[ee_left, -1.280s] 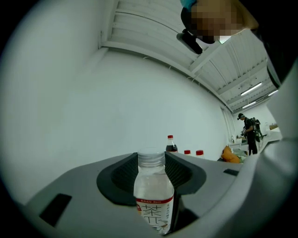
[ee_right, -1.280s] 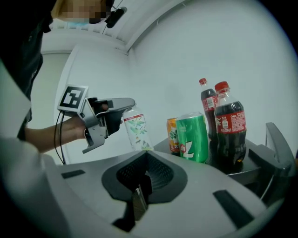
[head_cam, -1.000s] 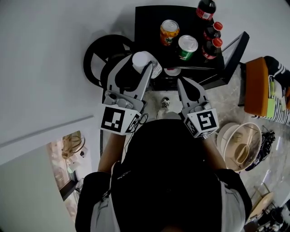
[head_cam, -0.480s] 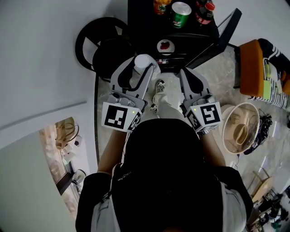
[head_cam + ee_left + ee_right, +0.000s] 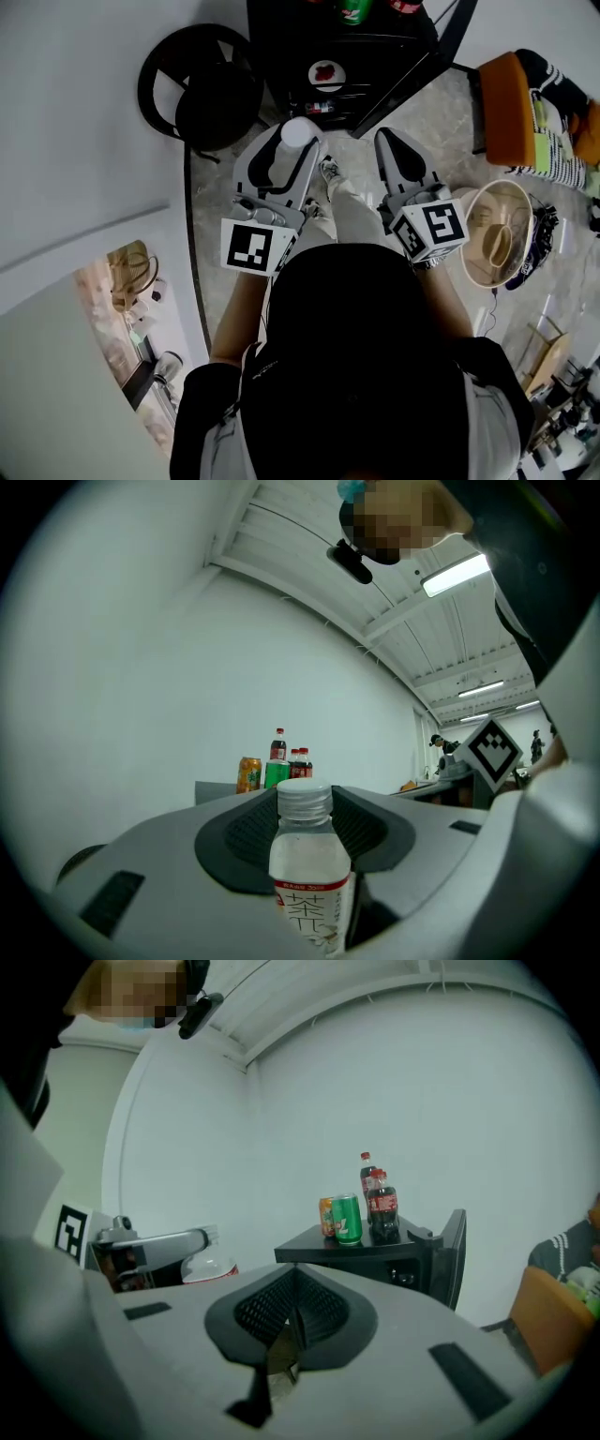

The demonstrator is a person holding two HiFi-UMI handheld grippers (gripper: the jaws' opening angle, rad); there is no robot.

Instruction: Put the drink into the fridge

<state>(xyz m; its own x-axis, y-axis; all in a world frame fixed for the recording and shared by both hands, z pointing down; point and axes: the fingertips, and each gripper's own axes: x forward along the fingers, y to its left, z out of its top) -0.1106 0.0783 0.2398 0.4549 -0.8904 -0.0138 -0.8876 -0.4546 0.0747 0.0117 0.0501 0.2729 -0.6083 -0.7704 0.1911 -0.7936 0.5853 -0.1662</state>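
Note:
My left gripper is shut on a clear tea bottle with a white cap, held upright over the floor in front of the black mini fridge. In the left gripper view the bottle stands between the grey jaws, its label facing the camera. The fridge door stands open to the right. My right gripper is beside the left one, shut and empty; its pads meet in a line in the right gripper view. There the fridge stands ahead with its door open.
A green can, an orange can and cola bottles stand on the fridge top. A black round object lies on the floor at the left. An orange seat with striped cloth and a wooden bowl are at the right.
Both grippers, the left one with the bottle, have drawn back from the fridge top. The fridge has slid toward the top of the head view.

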